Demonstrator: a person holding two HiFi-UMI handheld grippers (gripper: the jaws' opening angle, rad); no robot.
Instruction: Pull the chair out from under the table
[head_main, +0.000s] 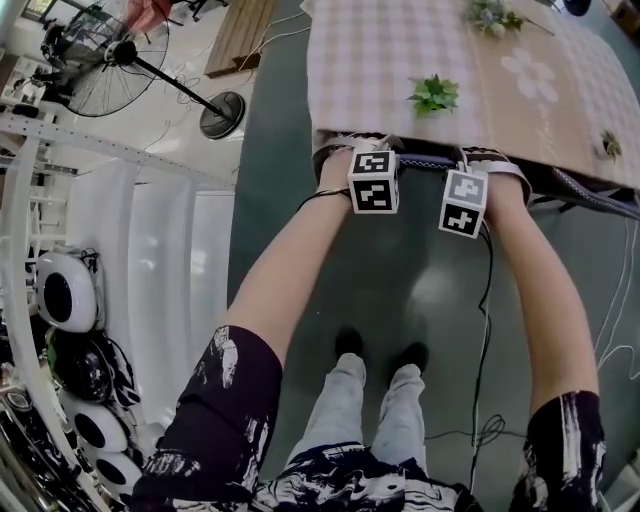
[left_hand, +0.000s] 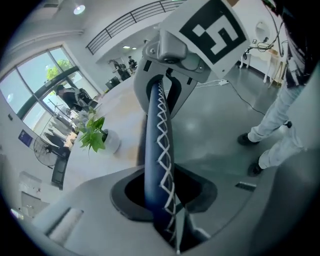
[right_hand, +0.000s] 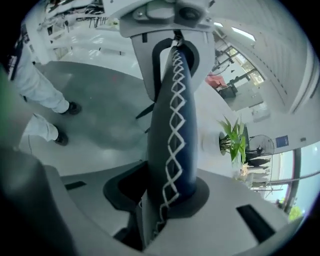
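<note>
The chair shows only as its top rail (head_main: 428, 160), a dark blue padded bar with white zigzag stitching, just under the edge of the table (head_main: 370, 70) with its checked cloth. My left gripper (head_main: 362, 152) is shut on the rail's left part; in the left gripper view the rail (left_hand: 159, 145) runs straight up out of the closed jaws. My right gripper (head_main: 470, 170) is shut on the right part, and the rail (right_hand: 175, 125) fills its jaws in the right gripper view. The seat and legs are hidden beneath the table.
Small potted plants (head_main: 433, 93) stand on the tablecloth. A standing fan (head_main: 100, 60) and white rounded devices (head_main: 65, 290) are at the left. Cables (head_main: 485, 330) trail over the grey floor by the person's feet (head_main: 380, 350).
</note>
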